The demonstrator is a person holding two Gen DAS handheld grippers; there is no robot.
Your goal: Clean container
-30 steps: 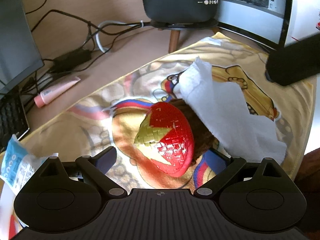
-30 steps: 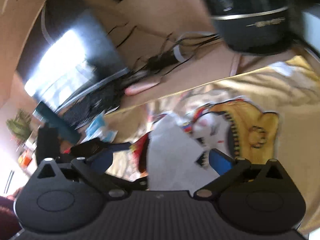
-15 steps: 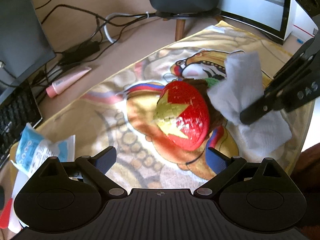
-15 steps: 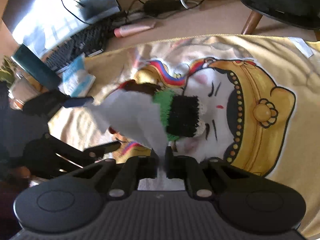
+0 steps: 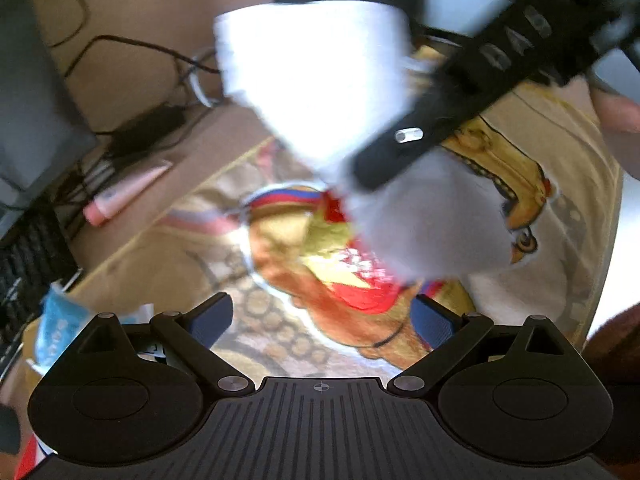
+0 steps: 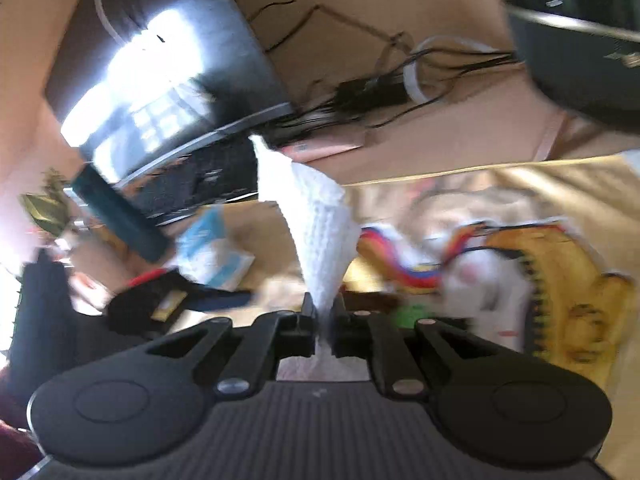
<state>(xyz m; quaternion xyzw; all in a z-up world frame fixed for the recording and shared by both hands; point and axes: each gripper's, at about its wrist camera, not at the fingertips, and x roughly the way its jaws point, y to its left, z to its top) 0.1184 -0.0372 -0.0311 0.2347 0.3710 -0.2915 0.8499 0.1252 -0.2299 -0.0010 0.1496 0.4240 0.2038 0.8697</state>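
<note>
Container first: that red-and-yellow woven bowl-shaped container point(image 5: 340, 264) is sitting on the printed yellow cartoon cloth point(image 5: 560, 208) spread over my desk, right out in front of my left gripper point(image 5: 320, 320). It's blurry in the left wrist view, and its upper right part is getting covered by the white paper towel point(image 5: 316, 80), which is hanging above it.

My left gripper is hanging there with its jaws spread wide and nothing between them; the blue pads point(image 5: 210, 320) are sitting either side of the near edge of the container without touching it.

My right gripper point(image 6: 323, 320) is pinching that white paper towel point(image 6: 320, 232) tight, jaws squeezed together on its bottom end, and the sheet is fanning up and out from the tips. From the left camera the right gripper point(image 5: 452, 112) is cutting across the top right as a dark blurred bar over the towel.

Other desk junk showing: a pink tube point(image 5: 124, 194) lying on the bare wood by the black cables point(image 5: 140, 132), a blue-and-white wipes pack point(image 6: 214, 256) near the cloth's left edge, a dark keyboard point(image 6: 200, 184), and a black round appliance point(image 6: 580, 48) at the back.
</note>
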